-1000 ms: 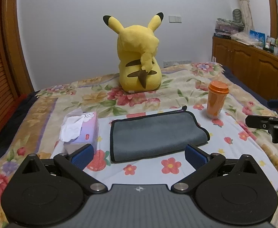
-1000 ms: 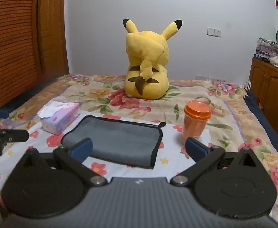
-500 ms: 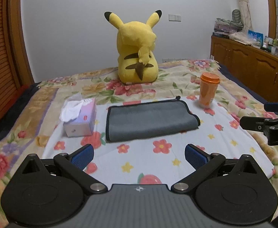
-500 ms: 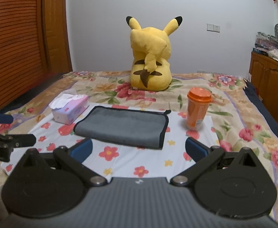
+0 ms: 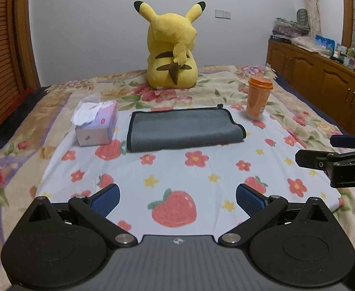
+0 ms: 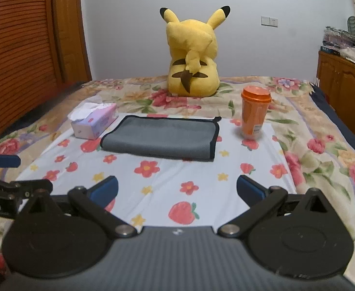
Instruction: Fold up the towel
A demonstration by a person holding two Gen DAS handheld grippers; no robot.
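A grey towel (image 5: 184, 129) with black edging lies folded flat on the white flowered sheet (image 5: 177, 177), also in the right wrist view (image 6: 161, 137). My left gripper (image 5: 177, 197) is open and empty, well back from the towel's near edge. My right gripper (image 6: 177, 189) is open and empty, also well short of the towel. The right gripper's side shows at the right of the left wrist view (image 5: 342, 155); the left gripper's side shows at the left of the right wrist view (image 6: 5, 179).
A tissue box (image 5: 96, 126) stands left of the towel. An orange lidded cup (image 5: 258, 97) stands to its right. A yellow Pikachu plush (image 5: 172, 51) sits behind. A wooden cabinet (image 5: 323, 77) runs along the right; a slatted door (image 6: 19, 48) is at left.
Both grippers have pulled back from the towel, which now looks smaller and farther away. The towel has not moved. Both grippers stay open.
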